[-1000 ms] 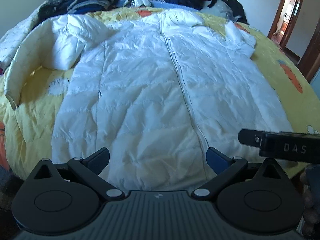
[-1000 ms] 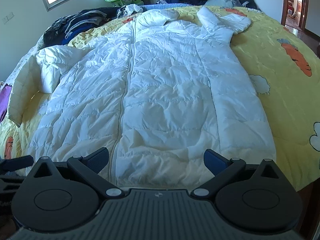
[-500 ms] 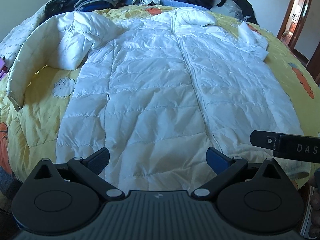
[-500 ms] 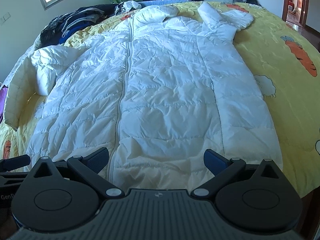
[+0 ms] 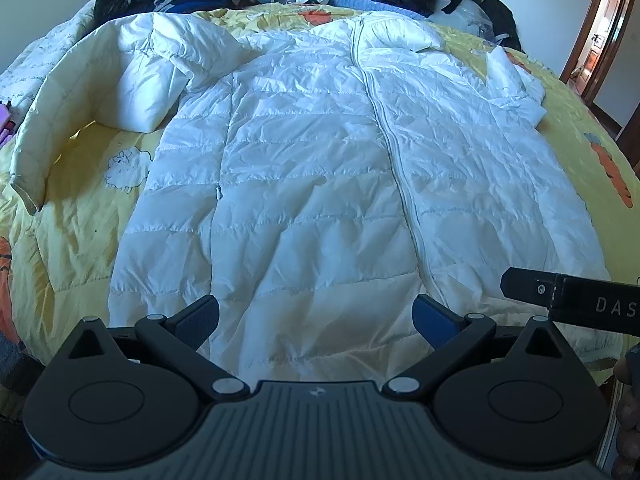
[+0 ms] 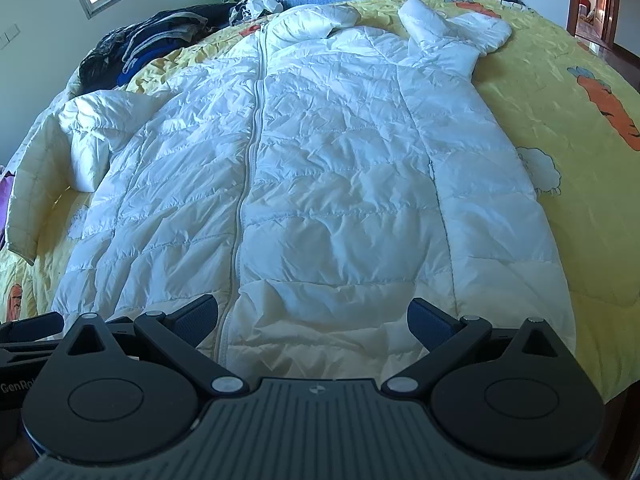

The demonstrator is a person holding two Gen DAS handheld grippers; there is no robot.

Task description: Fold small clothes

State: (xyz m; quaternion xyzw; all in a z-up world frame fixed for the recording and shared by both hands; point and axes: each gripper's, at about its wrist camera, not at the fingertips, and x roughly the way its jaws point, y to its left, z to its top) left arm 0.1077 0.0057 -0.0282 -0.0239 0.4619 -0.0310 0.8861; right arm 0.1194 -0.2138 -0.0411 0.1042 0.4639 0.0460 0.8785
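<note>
Though zipped, coat (image 5: 320, 184) crumpled flat.

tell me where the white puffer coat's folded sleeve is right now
In the right wrist view the folded sleeve lies at the far right of the white puffer coat, near its collar, on the yellow carrot-print bedspread.

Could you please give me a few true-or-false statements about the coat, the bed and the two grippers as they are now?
1. The white coat lies zipped shut, front up. True.
2. The left gripper is clamped on the hem. False: it is open and holds nothing.
3. The bedspread is plain blue. False: it is yellow with carrots and sheep.
4. Dark clothes are piled beyond the coat's collar. True.
5. The right gripper is open. True.
</note>
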